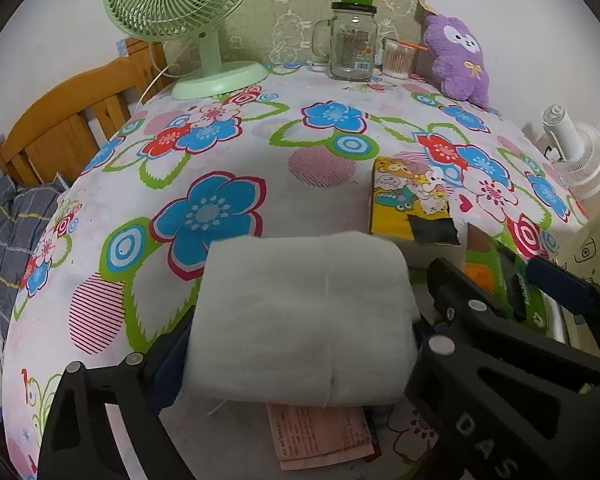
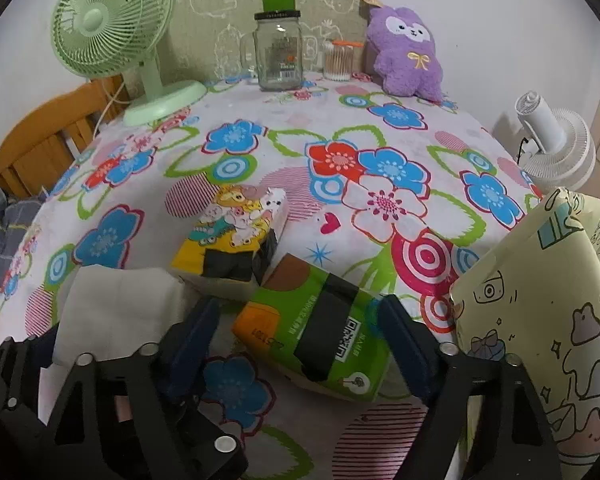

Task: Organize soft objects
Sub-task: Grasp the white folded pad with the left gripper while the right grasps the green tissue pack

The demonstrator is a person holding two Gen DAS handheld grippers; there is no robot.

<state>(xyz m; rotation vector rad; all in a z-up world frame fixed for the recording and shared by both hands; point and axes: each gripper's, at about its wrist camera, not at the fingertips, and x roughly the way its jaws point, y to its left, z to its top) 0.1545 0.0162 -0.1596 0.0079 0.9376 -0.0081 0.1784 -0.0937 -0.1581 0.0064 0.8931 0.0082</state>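
The left gripper [image 1: 300, 320] straddles a white folded cloth [image 1: 300, 316], its 2 fingers set on either side; whether the pads press the cloth cannot be told. A pink paper sheet [image 1: 320, 436] lies under the cloth's near edge. The right gripper [image 2: 296, 336] has its jaws spread around a green tissue pack [image 2: 316, 332] (a black band wraps its middle), the blue pads [image 2: 404, 340] just beside the pack's ends with no clear pressing. A yellow cartoon tissue pack [image 2: 232, 236] lies just behind both, on the flowered desk [image 2: 380, 140]. At the far edge stand a green fan [image 2: 112, 40], a glass jar [image 2: 280, 56] and a purple plush toy [image 2: 408, 56].
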